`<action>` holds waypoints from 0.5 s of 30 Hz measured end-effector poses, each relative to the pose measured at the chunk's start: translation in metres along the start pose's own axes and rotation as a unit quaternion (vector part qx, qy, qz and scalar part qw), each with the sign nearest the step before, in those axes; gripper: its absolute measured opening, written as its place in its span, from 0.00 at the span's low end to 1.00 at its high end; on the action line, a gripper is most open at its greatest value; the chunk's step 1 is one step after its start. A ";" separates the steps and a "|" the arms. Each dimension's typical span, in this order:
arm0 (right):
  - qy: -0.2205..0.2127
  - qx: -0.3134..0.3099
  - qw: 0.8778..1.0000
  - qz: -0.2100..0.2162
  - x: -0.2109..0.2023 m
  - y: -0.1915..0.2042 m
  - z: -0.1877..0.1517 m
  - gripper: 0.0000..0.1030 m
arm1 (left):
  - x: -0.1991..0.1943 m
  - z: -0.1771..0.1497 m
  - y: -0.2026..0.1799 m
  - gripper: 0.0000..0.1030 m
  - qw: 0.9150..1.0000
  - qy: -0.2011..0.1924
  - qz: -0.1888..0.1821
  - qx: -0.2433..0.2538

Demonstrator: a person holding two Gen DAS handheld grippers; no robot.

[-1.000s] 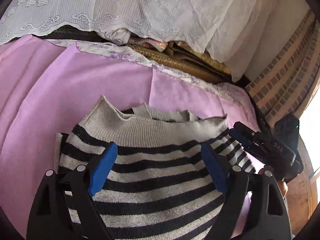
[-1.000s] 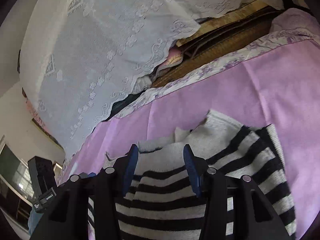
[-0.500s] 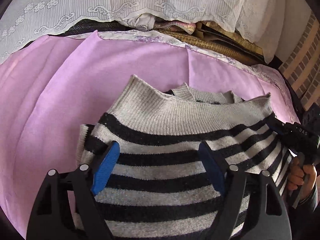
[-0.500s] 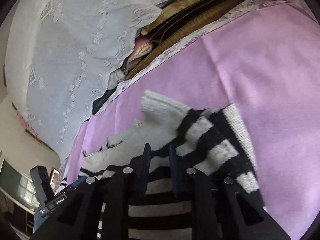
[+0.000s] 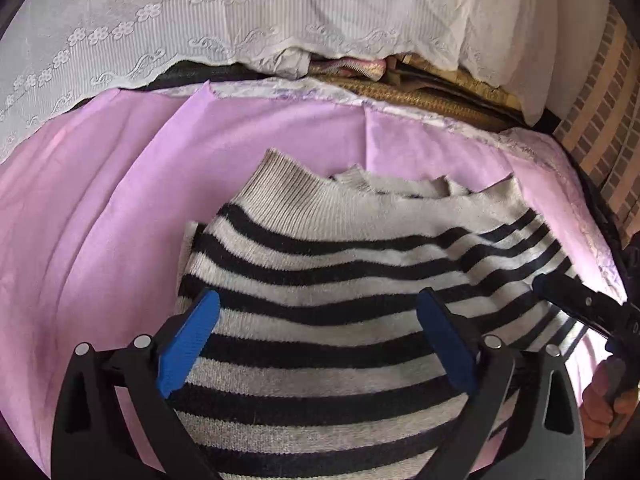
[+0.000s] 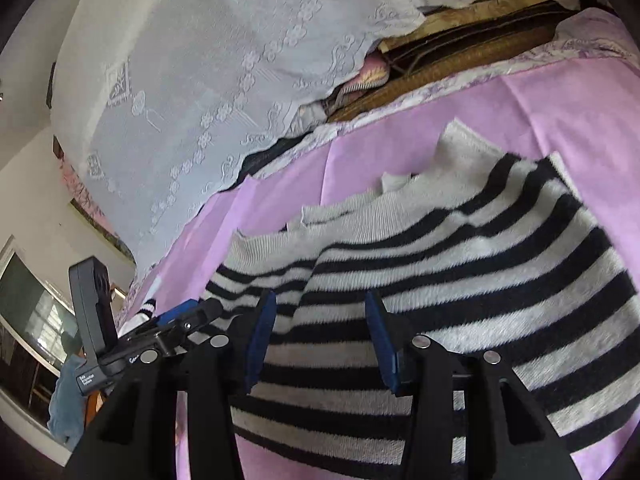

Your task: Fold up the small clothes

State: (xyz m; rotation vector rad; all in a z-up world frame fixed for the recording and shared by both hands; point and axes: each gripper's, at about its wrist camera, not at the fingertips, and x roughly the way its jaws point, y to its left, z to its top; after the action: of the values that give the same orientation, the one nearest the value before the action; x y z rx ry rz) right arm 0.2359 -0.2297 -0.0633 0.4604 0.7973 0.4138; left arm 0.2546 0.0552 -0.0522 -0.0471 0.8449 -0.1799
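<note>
Surface: a pink-lilac sheet (image 5: 120,208) covers a broad flat surface; what lies under it is hidden, so whether it is a bed or a counter cannot be told.
Background: a white lace cloth (image 5: 240,20) hangs behind the sheet's far edge, and below its hem a woven mat (image 5: 420,96) and a bundle of folded fabrics show only in part.
Far left, right wrist view: a dark screen or window (image 6: 28,312) and a blue cloth (image 6: 66,404) sit at the edge of the picture, warped and hard to make out.
Left tongs (image 5: 318,344): the jaws are opening and stand wide, with blue pads (image 5: 188,344) apart over the striped knit; the pads press on nothing. In the right wrist view the same tool (image 6: 160,332) shows side-on with its camera block.
Sweater (image 5: 360,280): a small grey knit with black stripes lies flat on the sheet, ribbed neck toward the lace cloth, one side layer folded over the body. Its near end is cut off by the lower edge in both views.
Right tongs (image 6: 320,340): the jaws are opening, part-way apart; the knit lies below and between the pads (image 6: 382,340), but they do not clamp it.
Far right, left wrist view: a brick wall (image 5: 604,120), and the person's hand (image 5: 604,404) around a handle, mostly cut off by the edge.
</note>
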 end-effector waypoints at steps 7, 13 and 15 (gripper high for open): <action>-0.002 0.013 1.000 -0.004 -0.026 -0.032 -0.016 0.32 | -0.001 -0.013 0.012 0.94 0.998 0.003 0.055 0.006; -0.051 0.090 0.994 -0.032 -0.061 -0.071 -0.009 0.21 | -0.023 -0.003 0.047 0.94 0.997 -0.004 0.022 -0.067; -0.068 0.063 0.995 -0.042 -0.065 -0.060 0.004 0.28 | -0.030 0.006 0.044 0.94 0.998 -0.015 -0.009 -0.068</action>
State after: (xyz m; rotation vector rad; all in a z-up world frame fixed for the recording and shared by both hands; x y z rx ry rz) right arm 0.2087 -0.3136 -0.0560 0.5649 0.7107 0.2522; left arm 0.2460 0.1036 -0.0314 -0.1843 0.8267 -0.1371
